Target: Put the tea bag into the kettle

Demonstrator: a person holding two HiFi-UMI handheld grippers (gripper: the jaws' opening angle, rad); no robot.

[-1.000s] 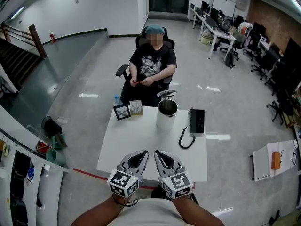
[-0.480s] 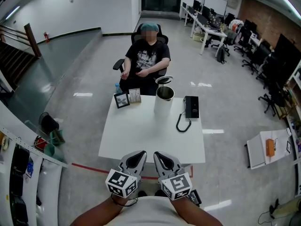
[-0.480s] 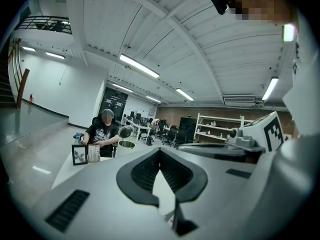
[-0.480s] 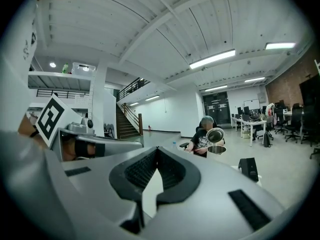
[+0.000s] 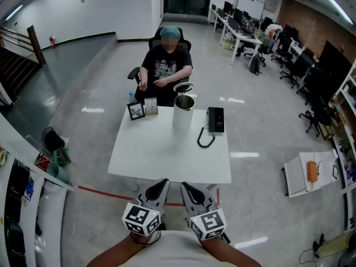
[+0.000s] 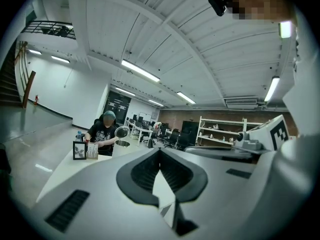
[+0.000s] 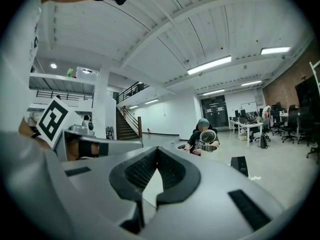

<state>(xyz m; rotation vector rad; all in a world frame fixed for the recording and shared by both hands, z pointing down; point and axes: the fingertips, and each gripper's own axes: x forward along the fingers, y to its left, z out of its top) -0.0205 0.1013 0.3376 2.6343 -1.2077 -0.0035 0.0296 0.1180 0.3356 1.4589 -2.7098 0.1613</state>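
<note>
Glossy grey floor spreads through a large office hall, with one white table (image 5: 167, 154) at its middle. Four things stand on the table, all toward its far side: one steel kettle (image 5: 182, 111) with its lid (image 5: 182, 87) tipped up, one picture frame (image 5: 135, 110), one small pale box (image 5: 150, 106) just beside the frame, and one black telephone (image 5: 216, 119) whose coiled cord (image 5: 204, 139) loops toward the near side. What the box holds is too small to tell, and no tea bag can be made out. One person (image 5: 166, 71) sits in a chair behind the table, facing the kettle, with one bottle (image 5: 131, 95) near the frame's corner. Two grippers hang side by side short of the table's near edge: the left gripper (image 5: 163, 182) and the right gripper (image 5: 184, 185). Each has its jaws pressed together at the tips, with nothing between them. Bare tabletop lies between them and the kettle. A red line (image 5: 105, 192) crosses the floor under the near edge, and desks and office chairs fill the far right.
</note>
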